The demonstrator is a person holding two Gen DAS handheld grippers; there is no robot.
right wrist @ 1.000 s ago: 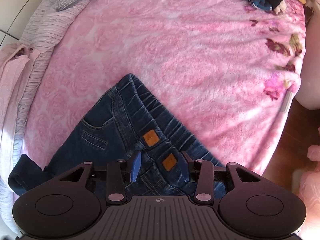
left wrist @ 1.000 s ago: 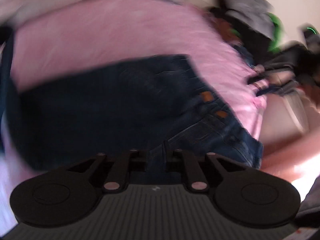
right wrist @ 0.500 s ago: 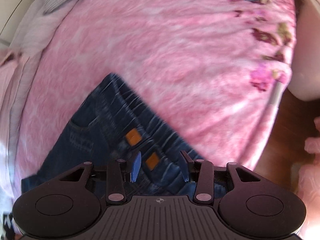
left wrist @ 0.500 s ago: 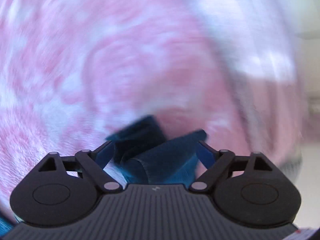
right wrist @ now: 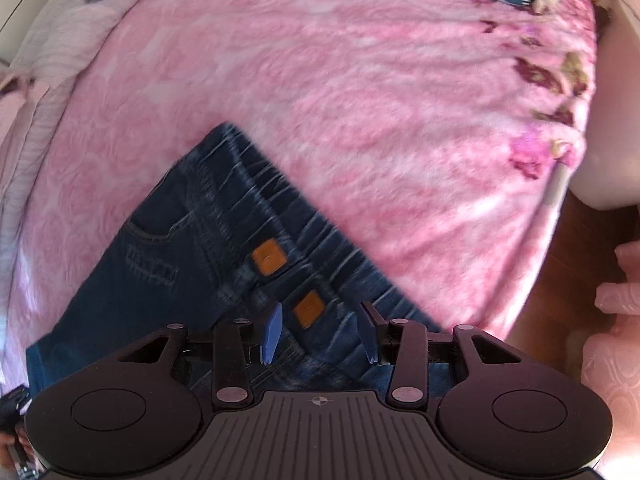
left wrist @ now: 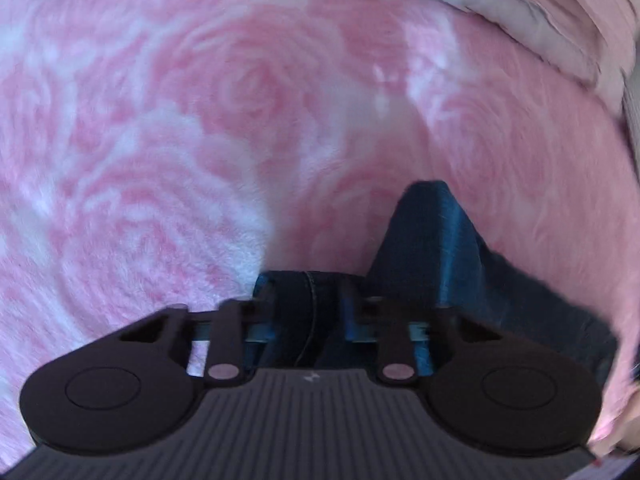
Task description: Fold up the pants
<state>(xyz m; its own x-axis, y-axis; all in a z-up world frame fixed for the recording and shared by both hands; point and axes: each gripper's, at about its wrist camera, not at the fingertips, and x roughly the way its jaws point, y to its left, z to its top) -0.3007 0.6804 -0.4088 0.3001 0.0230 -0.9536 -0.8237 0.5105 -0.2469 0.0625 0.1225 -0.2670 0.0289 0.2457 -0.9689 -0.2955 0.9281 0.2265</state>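
— Left gripper (left wrist: 306, 308): what is held by it?

— A fold of the dark blue denim pants (left wrist: 448, 248) is pinched between its narrow jaws, just above the fluffy pink rose-patterned blanket (left wrist: 200, 128). The right gripper (right wrist: 320, 332) is kept wide over the waistband, nothing clamped.

— How much is done?

— It is judged an early stage. The pants lie on the bed, mostly flat; the gathered waistband and two orange patches (right wrist: 269, 257) are uncovered. A neat final fold is not yet seen.
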